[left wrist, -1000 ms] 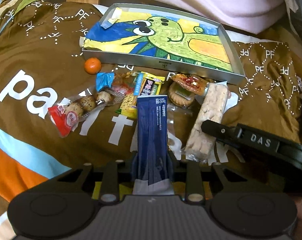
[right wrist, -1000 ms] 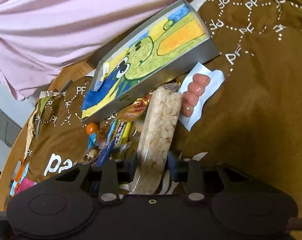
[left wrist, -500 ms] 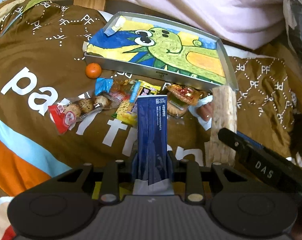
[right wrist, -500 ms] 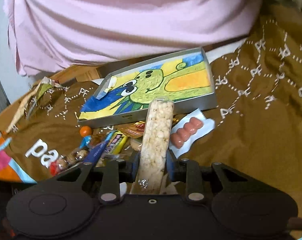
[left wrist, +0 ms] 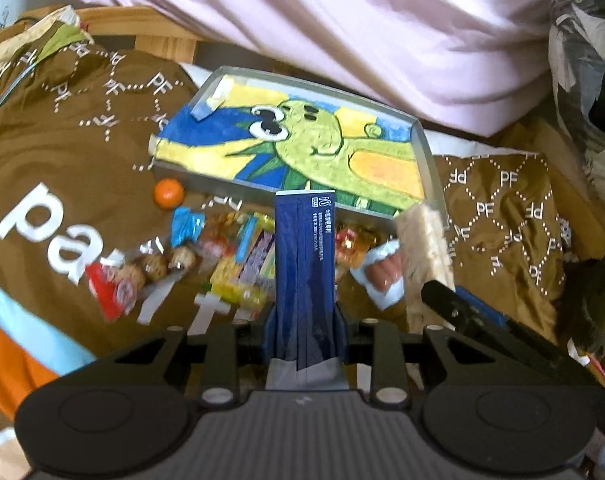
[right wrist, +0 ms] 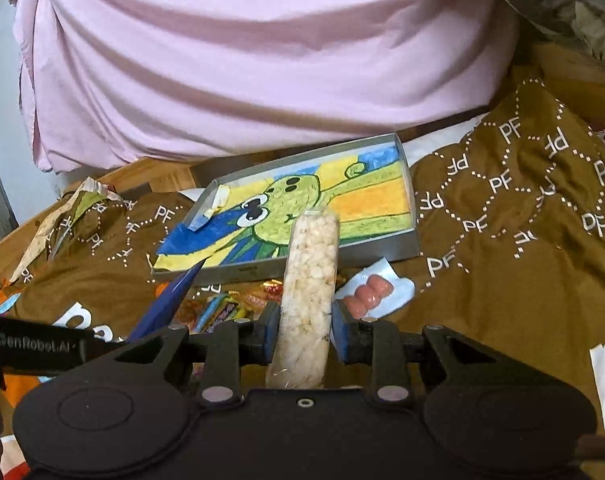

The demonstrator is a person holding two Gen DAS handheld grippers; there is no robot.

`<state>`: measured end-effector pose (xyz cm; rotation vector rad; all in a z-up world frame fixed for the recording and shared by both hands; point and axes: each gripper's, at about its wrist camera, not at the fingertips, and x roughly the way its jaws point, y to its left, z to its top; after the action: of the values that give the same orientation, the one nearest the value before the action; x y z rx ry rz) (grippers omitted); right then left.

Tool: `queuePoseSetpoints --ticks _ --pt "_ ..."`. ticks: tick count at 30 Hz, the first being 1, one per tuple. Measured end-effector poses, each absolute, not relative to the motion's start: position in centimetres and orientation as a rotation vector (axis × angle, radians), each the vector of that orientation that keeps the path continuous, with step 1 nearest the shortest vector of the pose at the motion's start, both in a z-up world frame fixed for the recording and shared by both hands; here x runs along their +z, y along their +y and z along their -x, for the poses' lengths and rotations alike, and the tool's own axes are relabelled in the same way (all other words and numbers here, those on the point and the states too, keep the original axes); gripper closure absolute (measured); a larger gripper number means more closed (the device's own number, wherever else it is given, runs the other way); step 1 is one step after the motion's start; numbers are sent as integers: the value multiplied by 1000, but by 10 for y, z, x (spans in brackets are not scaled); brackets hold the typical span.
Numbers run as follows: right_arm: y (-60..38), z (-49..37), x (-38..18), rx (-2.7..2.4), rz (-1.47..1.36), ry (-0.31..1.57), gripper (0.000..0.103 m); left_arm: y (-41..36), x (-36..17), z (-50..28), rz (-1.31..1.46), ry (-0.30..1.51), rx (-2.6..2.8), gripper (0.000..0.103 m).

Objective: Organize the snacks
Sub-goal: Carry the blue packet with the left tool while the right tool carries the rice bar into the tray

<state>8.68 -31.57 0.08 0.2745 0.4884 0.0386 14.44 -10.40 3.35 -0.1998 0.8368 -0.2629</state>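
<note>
My left gripper [left wrist: 304, 320] is shut on a dark blue snack packet [left wrist: 304, 264], held upright above the cloth. My right gripper [right wrist: 305, 334] is shut on a clear pack of puffed rice cakes [right wrist: 310, 280], also lifted; it shows in the left wrist view [left wrist: 422, 252]. A shallow grey tray [left wrist: 424, 148] with a green dinosaur drawing lies behind the snack pile [left wrist: 238, 256]; the tray is also in the right wrist view [right wrist: 406, 240]. The blue packet shows at the left of the right wrist view [right wrist: 170, 300].
An orange fruit [left wrist: 168, 194] lies left of the tray. A pack of pink sausages [right wrist: 368, 296] lies right of the pile. A red-ended cookie pack [left wrist: 134, 276] lies at the left. Brown printed cloth [right wrist: 502, 280] covers the surface; pink fabric [right wrist: 242, 60] hangs behind.
Both grippers have risen with their packs. The rice cake pack went from lying on the pile to being held upright above it. The blue packet stays gripped.
</note>
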Motion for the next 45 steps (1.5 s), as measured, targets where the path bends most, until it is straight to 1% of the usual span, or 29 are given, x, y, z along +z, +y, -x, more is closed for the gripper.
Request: queuePoseSetpoints --ticks 12,17,20,26,31,40,45 --pt "-325 -131 10 40 -172 384 74 -114 45 -204 190 789 -252 71" --pt "-335 -176 18 88 -181 315 74 -130 51 -245 198 753 -249 71" --pt "-336 -205 14 96 -171 289 74 -141 48 -275 202 734 -248 71" --pt "-342 -247 -7 83 -189 291 74 -158 29 -326 201 717 -244 71" --pt "-349 -267 -23 61 -228 343 74 -165 9 -353 187 732 -244 71" --pt "-365 -274 -38 60 -310 402 73 -181 -18 -374 162 763 -263 71" --pt "-363 -274 -35 50 -283 413 70 -191 -21 -371 94 728 -262 68"
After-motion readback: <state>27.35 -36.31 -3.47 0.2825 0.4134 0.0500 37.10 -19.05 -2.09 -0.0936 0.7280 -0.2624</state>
